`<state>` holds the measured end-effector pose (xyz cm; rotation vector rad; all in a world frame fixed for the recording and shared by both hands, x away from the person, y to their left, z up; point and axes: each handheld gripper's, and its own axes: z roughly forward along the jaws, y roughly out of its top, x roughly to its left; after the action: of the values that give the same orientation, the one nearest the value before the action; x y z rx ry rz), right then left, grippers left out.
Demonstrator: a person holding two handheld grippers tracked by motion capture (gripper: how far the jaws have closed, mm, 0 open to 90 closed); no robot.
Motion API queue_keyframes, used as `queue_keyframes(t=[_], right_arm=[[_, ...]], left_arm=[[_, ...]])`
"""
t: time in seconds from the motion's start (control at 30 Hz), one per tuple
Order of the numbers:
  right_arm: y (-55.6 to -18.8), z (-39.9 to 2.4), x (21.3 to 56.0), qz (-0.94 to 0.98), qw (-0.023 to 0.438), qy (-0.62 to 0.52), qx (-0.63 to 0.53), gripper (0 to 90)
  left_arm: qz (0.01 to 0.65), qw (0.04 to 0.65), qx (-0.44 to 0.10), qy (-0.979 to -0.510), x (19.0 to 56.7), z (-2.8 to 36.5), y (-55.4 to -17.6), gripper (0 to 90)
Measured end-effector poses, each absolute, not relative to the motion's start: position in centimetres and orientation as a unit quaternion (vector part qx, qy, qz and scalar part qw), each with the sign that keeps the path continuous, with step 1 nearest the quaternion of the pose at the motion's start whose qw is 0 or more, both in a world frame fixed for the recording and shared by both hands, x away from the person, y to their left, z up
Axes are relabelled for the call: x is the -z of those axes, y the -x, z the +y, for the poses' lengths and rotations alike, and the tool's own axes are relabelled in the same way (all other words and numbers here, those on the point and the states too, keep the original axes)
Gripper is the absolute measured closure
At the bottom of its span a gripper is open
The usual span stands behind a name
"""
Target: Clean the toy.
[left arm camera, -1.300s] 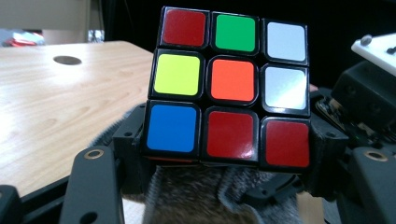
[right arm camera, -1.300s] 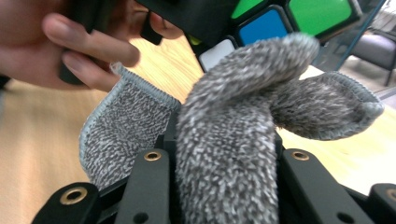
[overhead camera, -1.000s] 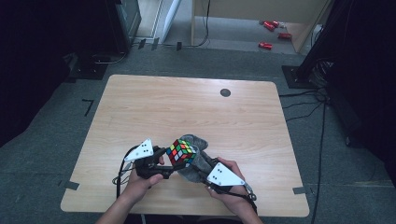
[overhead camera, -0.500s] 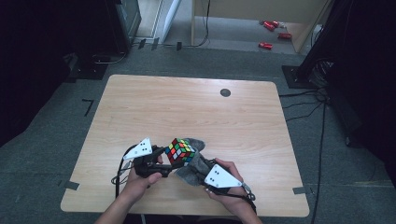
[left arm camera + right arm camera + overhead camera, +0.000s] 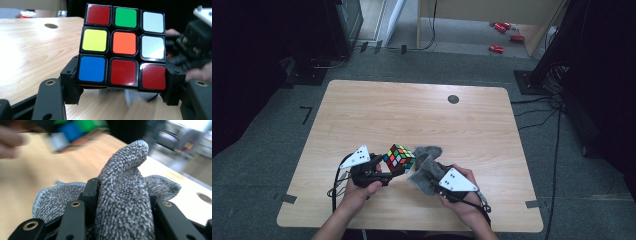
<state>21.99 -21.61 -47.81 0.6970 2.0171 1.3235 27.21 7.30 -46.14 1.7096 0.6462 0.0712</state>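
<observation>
A scrambled Rubik's cube (image 5: 399,156) hangs just above the wooden table (image 5: 412,115), tilted on a corner. My left gripper (image 5: 393,169) is shut on it. In the left gripper view the cube (image 5: 123,46) shows red, green, white, yellow, orange and blue stickers, and the left gripper (image 5: 122,87) clamps its lower edge. A grey terry cloth (image 5: 427,155) is bunched right beside the cube. My right gripper (image 5: 422,174) holds it. Its jaws have just been opening a little. In the right gripper view the cloth (image 5: 125,192) still stands up between the pads of the right gripper (image 5: 120,195).
A small black round disc (image 5: 453,99) is set into the table's far right part. Cables (image 5: 337,185) trail from the left gripper. On the floor beyond the table are red objects (image 5: 499,37) and black stands (image 5: 532,80).
The right gripper and its cloth have shifted slightly to the right, away from the cube. The cube and the left hand have hardly moved.
</observation>
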Motion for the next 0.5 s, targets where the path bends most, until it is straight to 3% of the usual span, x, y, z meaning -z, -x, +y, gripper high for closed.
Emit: queue_keyframes(t=[0.23, 0.3, 0.43, 0.5], right_arm=[[-24.0, -25.1, 49.1, 0.715, 0.332, -0.424, -0.446, 55.2], [-24.3, -25.5, 49.5, 0.716, 0.318, -0.437, -0.442, 47.9], [-24.6, -25.7, 49.4, 0.707, 0.306, -0.459, -0.443, 24.0], [-24.5, -25.6, 48.8, 0.697, 0.308, -0.463, -0.452, 18.2]], left_arm=[[0.305, 0.571, -0.066, -0.760, 46.7, 6.9, -27.4, 33.7], [0.306, 0.563, -0.071, -0.764, 46.8, 6.8, -27.4, 33.7], [0.309, 0.557, -0.075, -0.767, 46.9, 6.7, -27.4, 33.7], [0.312, 0.556, -0.076, -0.767, 46.9, 6.8, -27.5, 33.6]])
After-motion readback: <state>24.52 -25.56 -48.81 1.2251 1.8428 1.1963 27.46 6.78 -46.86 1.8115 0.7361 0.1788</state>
